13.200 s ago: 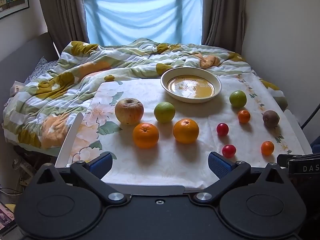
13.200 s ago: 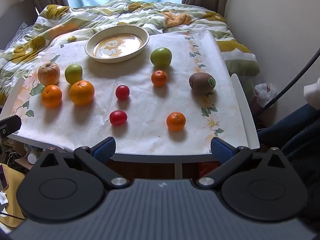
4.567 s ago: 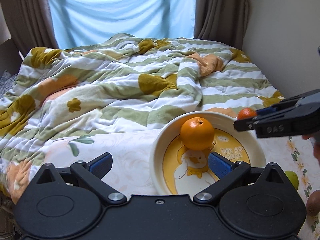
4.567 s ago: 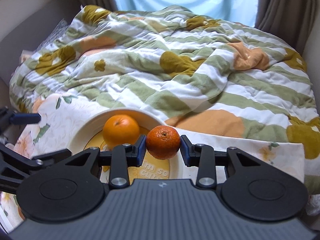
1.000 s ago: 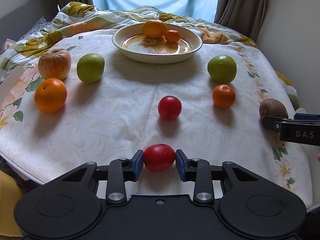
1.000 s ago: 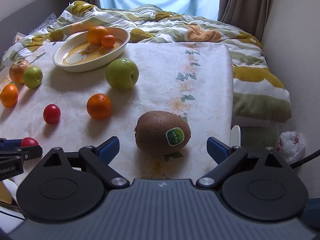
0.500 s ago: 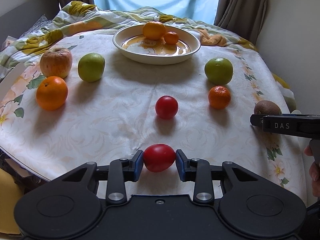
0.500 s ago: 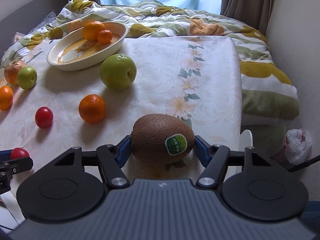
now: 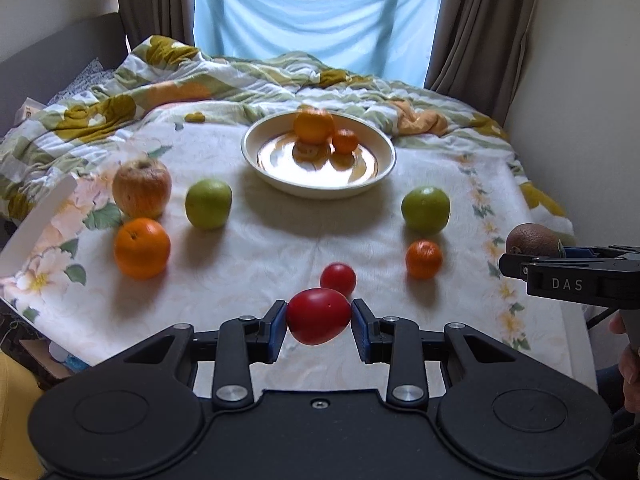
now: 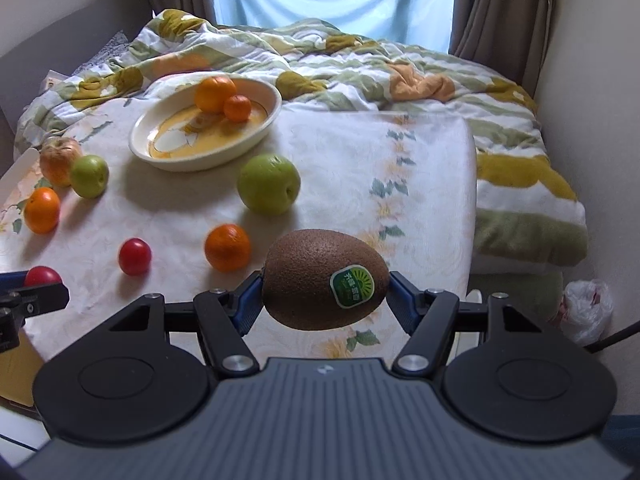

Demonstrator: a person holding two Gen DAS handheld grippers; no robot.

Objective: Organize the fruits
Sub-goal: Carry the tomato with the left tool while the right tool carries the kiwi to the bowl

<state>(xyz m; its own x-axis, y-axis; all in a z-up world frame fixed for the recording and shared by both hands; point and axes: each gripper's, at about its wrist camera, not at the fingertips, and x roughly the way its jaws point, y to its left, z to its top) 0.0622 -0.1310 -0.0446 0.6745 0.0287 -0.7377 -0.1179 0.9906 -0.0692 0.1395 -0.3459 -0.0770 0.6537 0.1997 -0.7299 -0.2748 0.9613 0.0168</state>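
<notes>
My left gripper [image 9: 319, 325] is shut on a red tomato [image 9: 319, 315] and holds it above the table's near edge. My right gripper [image 10: 326, 295] is shut on a brown kiwi [image 10: 325, 279] with a green sticker, lifted off the cloth at the right side; it also shows in the left wrist view [image 9: 532, 240]. The cream plate [image 9: 320, 188] at the back holds a large orange [image 9: 313, 126] and a small mandarin [image 9: 344, 141]. On the cloth lie a second tomato [image 9: 338, 279], a mandarin [image 9: 423, 259], two green apples [image 9: 425, 209] [image 9: 208, 203], an orange [image 9: 141, 247] and a reddish apple [image 9: 141, 188].
The table has a white floral cloth [image 9: 272, 256]. A bed with a green and yellow quilt [image 9: 208, 80] lies behind it. A wall [image 9: 580, 100] runs close on the right. A white plastic bag [image 10: 586, 310] sits on the floor at the right.
Both grippers have risen with their fruit: the tomato and the kiwi are off the cloth now. A second ago the right gripper was open around the kiwi; it has since shut on it.
</notes>
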